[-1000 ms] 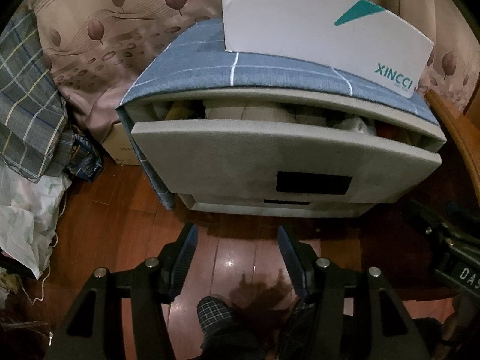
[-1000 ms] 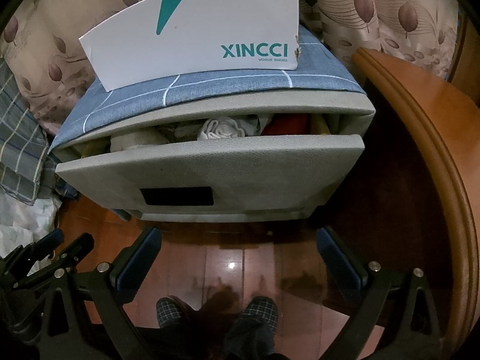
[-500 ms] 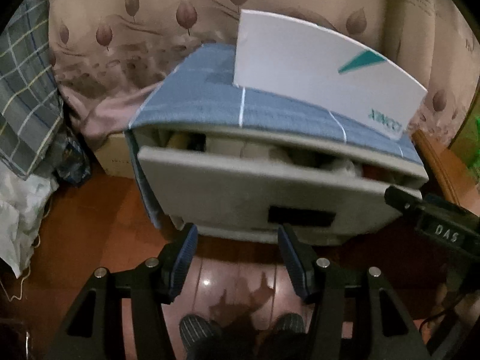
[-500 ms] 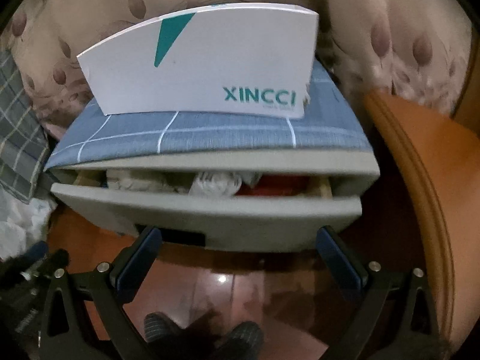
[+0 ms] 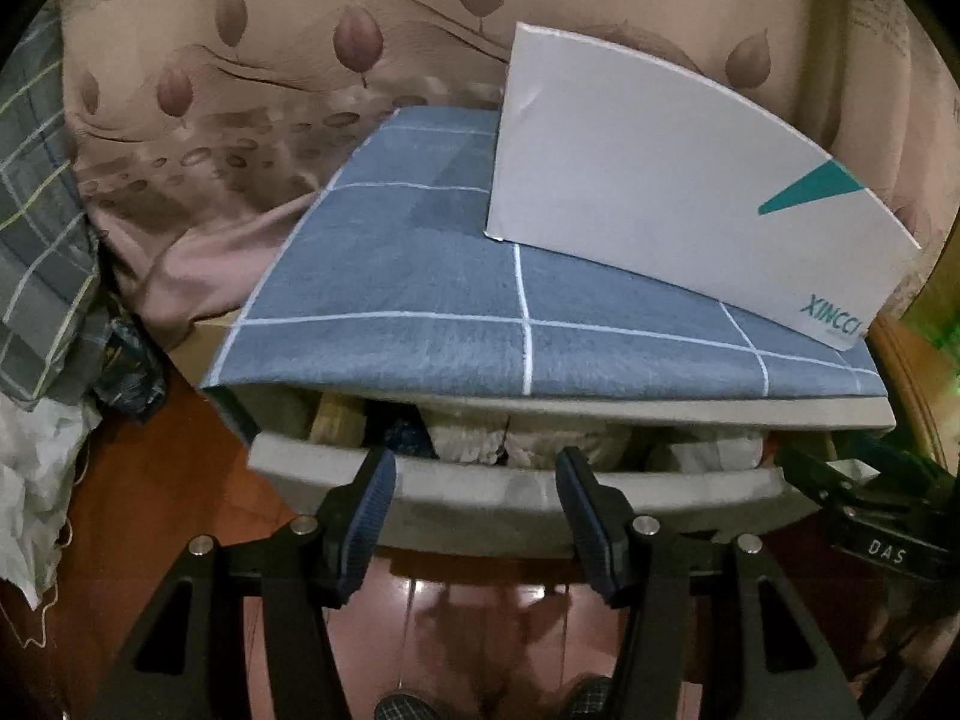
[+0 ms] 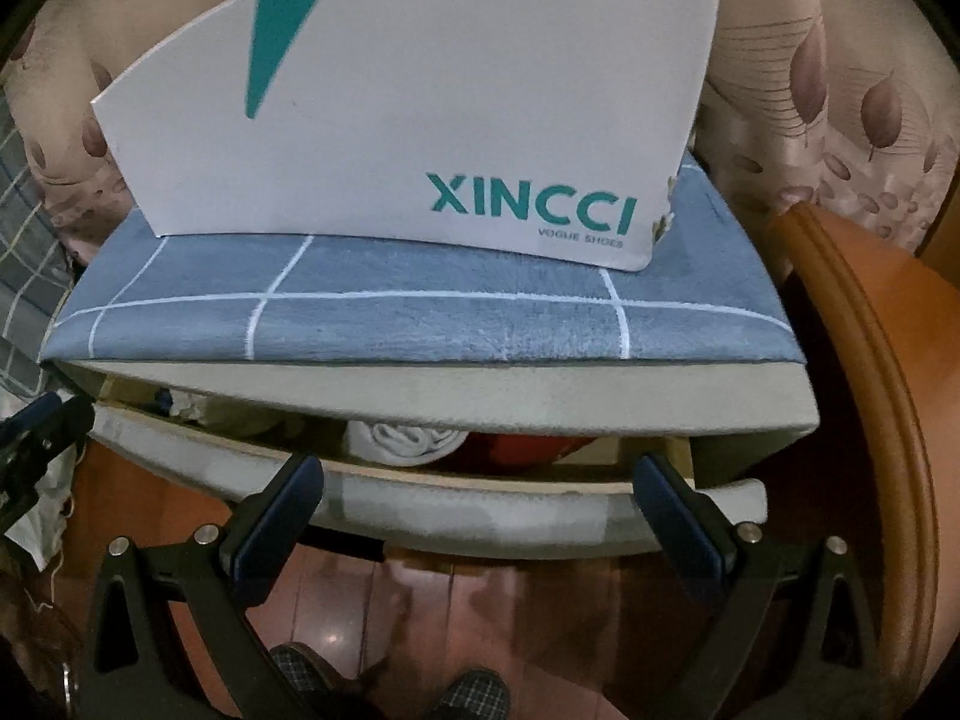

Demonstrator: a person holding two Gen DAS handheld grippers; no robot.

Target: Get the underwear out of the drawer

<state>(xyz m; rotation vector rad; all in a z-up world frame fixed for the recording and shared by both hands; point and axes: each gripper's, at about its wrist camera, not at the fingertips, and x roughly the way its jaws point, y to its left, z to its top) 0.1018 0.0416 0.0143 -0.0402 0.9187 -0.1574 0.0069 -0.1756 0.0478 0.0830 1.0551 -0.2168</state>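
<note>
Both grippers, left (image 5: pixel 475 468) and right (image 6: pixel 474 477), have neared the open drawer (image 6: pixel 480 510), fingers spread, empty.

1. Drawer (image 6: pixel 432 510): grey, textured front, pulled partway out under the grey cabinet top.
2. Underwear (image 6: pixel 408 441): white, rolled, lying inside the drawer w/ other folded items, next to a red piece.
</note>
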